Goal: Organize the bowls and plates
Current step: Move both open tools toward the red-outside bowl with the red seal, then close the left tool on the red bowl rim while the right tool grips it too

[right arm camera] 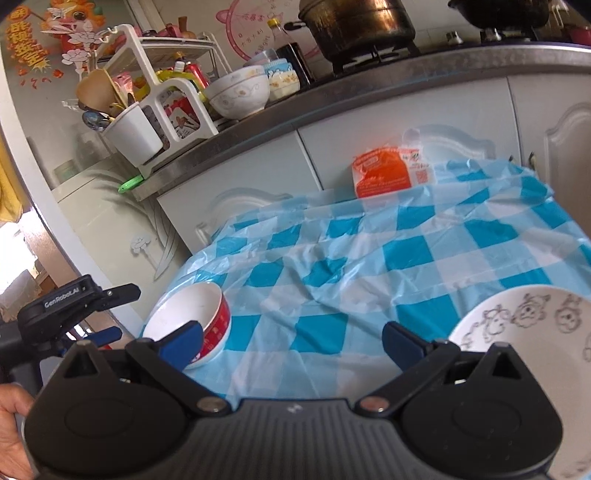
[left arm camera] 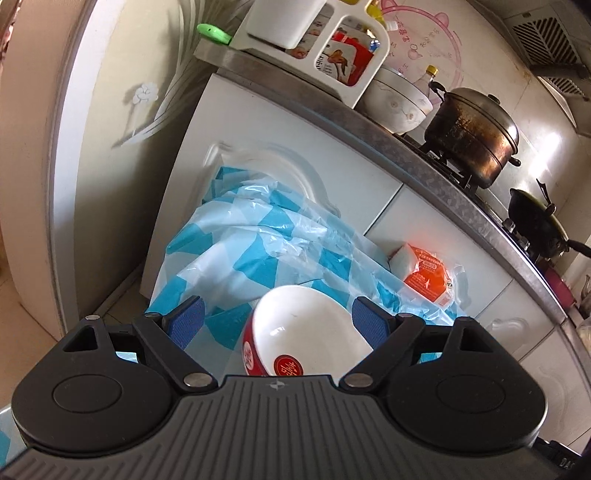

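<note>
A red bowl with a white inside (left arm camera: 306,332) sits tilted on the blue-and-white checked tablecloth (left arm camera: 236,236). It lies ahead of my left gripper (left arm camera: 277,321), between the open fingers and nearer the right pad (left arm camera: 369,321); nothing is gripped. In the right wrist view the same bowl (right arm camera: 188,317) stands at the table's left edge, with the left gripper (right arm camera: 125,312) just left of it. My right gripper (right arm camera: 293,343) hangs open over the cloth (right arm camera: 332,258). A white plate with cartoon drawings (right arm camera: 535,332) lies at its lower right, beside the right finger.
An orange packet (right arm camera: 384,173) stands at the table's far edge against white cabinets (right arm camera: 406,122). The counter above holds a white utensil rack (right arm camera: 147,122), stacked patterned bowls (right arm camera: 240,92), a steel pot (right arm camera: 354,26) and a wok (left arm camera: 535,221). A hand (right arm camera: 11,413) shows lower left.
</note>
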`<act>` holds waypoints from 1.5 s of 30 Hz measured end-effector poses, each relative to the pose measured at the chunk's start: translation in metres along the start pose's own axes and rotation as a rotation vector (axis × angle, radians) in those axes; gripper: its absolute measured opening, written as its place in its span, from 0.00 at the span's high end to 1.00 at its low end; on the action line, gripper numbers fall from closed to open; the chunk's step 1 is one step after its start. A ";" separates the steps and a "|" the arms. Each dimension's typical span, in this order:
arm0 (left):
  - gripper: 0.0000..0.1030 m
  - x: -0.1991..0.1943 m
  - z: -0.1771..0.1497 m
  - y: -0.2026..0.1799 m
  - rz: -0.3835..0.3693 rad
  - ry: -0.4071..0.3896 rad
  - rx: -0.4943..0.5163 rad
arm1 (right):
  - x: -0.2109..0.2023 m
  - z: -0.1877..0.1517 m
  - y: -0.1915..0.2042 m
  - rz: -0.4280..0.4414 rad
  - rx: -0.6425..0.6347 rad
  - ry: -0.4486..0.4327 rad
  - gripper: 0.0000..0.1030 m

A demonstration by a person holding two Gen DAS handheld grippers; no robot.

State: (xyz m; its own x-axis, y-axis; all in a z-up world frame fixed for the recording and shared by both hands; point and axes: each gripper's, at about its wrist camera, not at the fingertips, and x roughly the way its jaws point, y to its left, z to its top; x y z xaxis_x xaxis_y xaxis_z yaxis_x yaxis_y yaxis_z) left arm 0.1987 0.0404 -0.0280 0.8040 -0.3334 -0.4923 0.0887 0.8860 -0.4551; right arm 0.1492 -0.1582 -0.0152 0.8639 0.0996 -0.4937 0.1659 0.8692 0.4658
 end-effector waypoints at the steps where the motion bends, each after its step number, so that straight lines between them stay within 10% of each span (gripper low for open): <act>1: 0.00 0.001 0.000 0.001 -0.005 0.008 -0.006 | 0.005 0.000 0.001 0.008 0.009 0.010 0.01; 13: 0.00 0.025 -0.003 0.009 -0.018 0.094 -0.038 | 0.057 0.015 0.027 0.084 0.024 0.050 0.00; 26: 0.57 0.034 -0.009 0.008 0.028 0.140 0.003 | 0.103 0.016 0.039 0.190 0.081 0.126 0.10; 45: 0.72 0.043 -0.015 0.007 0.030 0.166 0.027 | 0.126 0.009 0.029 0.353 0.241 0.215 0.22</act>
State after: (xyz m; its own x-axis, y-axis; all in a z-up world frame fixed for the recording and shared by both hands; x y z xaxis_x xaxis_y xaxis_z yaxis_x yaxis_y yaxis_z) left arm 0.2248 0.0269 -0.0636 0.6984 -0.3537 -0.6222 0.0840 0.9038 -0.4196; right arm 0.2673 -0.1251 -0.0570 0.7736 0.4888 -0.4033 0.0072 0.6295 0.7770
